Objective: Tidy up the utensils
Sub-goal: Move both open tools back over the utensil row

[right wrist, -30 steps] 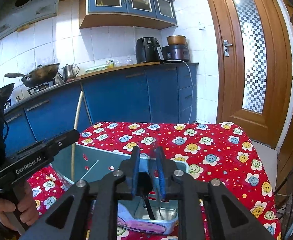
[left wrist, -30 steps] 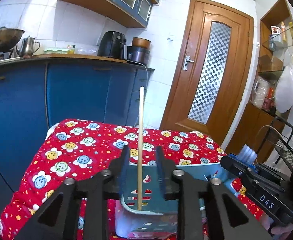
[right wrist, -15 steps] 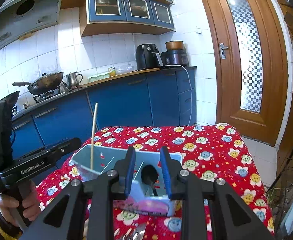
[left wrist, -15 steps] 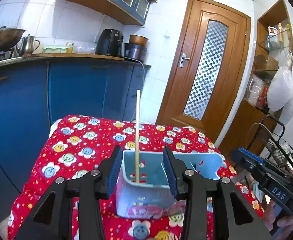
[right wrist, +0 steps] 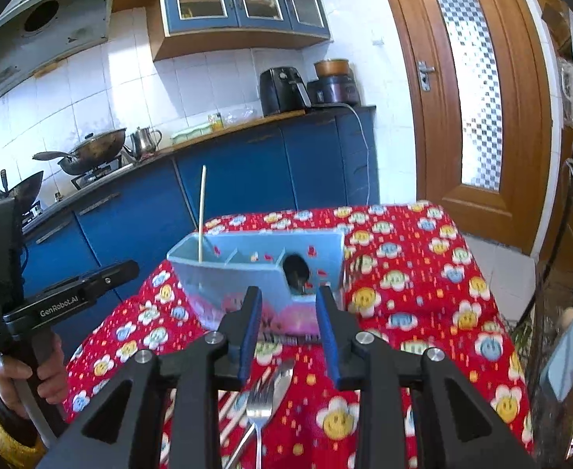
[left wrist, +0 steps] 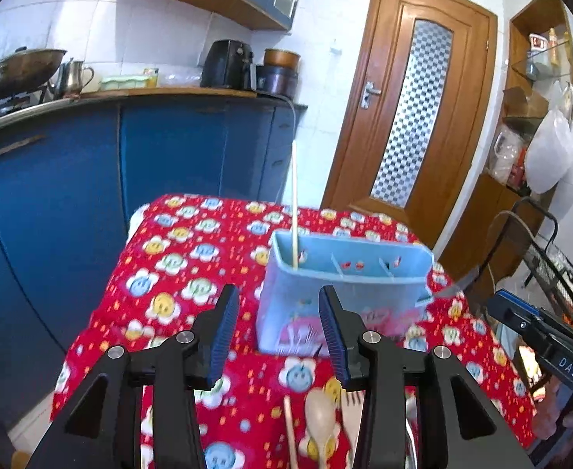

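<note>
1. The left handle, seen from the right wrist, reads "GenRobot.AI"; the right unit, seen from the left wrist, reads "DAS".
2. The left gripper (left wrist: 278,336) is spread wide, holding nothing.
3. The right gripper (right wrist: 288,326) is also parted and empty, above a fork (right wrist: 261,400).
4. 1 chopstick (left wrist: 294,205) stands upright in the left end compartment of the blue utensil caddy (left wrist: 341,293) on the red floral tablecloth (left wrist: 177,273).
5. A spoon (left wrist: 319,410) lies just before the left gripper.

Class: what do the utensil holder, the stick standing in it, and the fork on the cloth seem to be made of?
Utensil holder: likely plastic, pale blue, smooth moulded walls.
Stick: probably wood or bamboo, pale, matte.
Fork: metal, apparently steel; it shines silvery with reflections.
</note>
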{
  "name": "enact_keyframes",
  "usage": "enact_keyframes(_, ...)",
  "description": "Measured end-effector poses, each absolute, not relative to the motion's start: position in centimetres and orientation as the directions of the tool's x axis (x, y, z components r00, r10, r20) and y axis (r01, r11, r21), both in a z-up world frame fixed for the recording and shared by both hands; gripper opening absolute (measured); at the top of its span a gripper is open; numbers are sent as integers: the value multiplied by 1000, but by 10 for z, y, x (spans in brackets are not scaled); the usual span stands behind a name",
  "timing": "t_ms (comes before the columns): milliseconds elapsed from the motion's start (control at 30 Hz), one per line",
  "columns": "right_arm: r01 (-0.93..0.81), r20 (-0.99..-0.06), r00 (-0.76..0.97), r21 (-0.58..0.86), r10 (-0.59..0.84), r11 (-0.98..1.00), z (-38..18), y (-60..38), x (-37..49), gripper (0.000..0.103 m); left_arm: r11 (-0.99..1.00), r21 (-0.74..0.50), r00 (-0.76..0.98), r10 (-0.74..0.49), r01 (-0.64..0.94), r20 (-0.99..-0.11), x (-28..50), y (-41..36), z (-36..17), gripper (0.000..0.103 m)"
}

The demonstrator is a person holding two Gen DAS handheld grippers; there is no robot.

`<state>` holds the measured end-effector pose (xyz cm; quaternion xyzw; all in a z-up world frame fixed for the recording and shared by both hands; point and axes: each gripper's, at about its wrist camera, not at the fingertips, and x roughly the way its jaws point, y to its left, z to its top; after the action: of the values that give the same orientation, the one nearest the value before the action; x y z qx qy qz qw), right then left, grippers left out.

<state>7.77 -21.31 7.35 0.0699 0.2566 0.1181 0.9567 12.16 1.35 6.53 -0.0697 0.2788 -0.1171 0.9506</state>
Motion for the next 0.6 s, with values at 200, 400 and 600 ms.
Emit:
enact_keyframes(200,-173,-541,798,213,263,962,54,-215,66,33,972,-138,767,-234,189,-597,108,10,51,45)
enact_keyframes(400,-168,-603,748,231,276,959,35,-215,62,34,970,-129,679,-238,207,-694,104,3,28,45)
enact_keyframes(600,-172,-639,715,234,285,957,22,-212,59,36,970,-119,606,-226,212,-762,104,-4,6,45)
